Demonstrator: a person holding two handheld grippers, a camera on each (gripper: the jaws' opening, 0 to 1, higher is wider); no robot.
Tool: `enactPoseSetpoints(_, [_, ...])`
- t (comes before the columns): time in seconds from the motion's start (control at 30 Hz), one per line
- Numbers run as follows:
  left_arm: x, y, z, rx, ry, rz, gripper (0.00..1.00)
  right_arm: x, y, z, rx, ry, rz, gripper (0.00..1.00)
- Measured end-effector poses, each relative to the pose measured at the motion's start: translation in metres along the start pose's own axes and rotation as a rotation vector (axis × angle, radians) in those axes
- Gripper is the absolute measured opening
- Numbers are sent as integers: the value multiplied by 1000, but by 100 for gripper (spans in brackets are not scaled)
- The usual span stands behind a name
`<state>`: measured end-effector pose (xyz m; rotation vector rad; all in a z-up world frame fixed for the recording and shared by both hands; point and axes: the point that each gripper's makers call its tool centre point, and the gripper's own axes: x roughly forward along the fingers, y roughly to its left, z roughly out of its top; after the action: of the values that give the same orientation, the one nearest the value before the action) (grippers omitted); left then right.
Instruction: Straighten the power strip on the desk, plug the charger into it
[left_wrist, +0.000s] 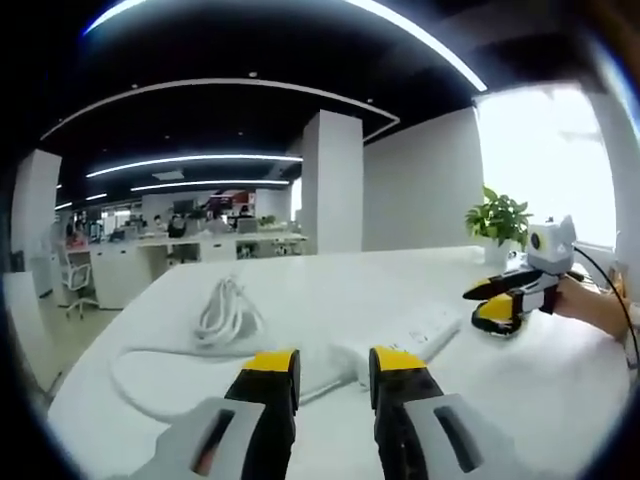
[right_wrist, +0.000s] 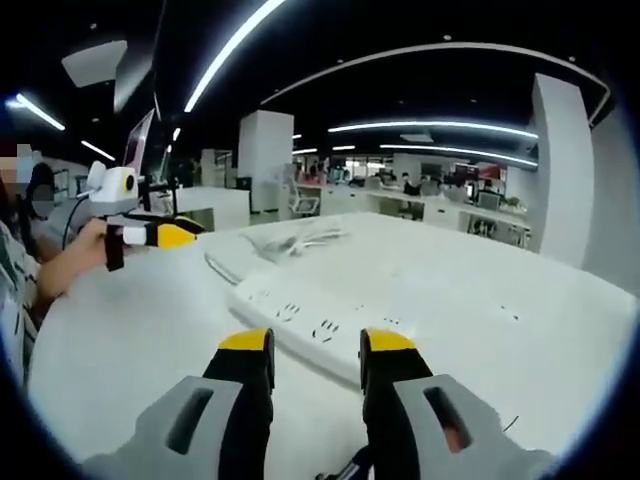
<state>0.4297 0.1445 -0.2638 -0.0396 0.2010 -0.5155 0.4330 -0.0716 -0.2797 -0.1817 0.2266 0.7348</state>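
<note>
On the bench, left gripper view, left to right:
cable: white cord (left_wrist: 225, 312) coiled on the white bench (left_wrist: 560, 400), loose run curving toward the strip
left gripper (left_wrist: 334, 372): fingers parted by a narrow gap, nothing held, hovering just short of the strip's near end
power strip (left_wrist: 400, 343): white, lying flat at a slant just beyond the left fingers
right gripper (left_wrist: 490, 300): comes in from the right, held by a hand (left_wrist: 598, 305), close above the strip's far end; finger gap can't be told here
plant (left_wrist: 497, 220): potted, far edge by the window

Right gripper view:
left gripper (right_wrist: 195, 228): far left, hand-held
power strip (right_wrist: 325, 325): sockets up, diagonal, just ahead
right gripper (right_wrist: 317, 358): fingers narrowly apart, empty
</note>
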Motion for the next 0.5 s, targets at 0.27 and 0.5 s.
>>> enactPoseSetpoints(0.27, [9, 3, -3, -9, 12, -8, 28, 9, -5, 4, -23, 9, 17, 35])
enactPoseSetpoints(0.5, [17, 2, -11, -17, 29, -41, 28, 11, -14, 4, -38, 18, 9, 35])
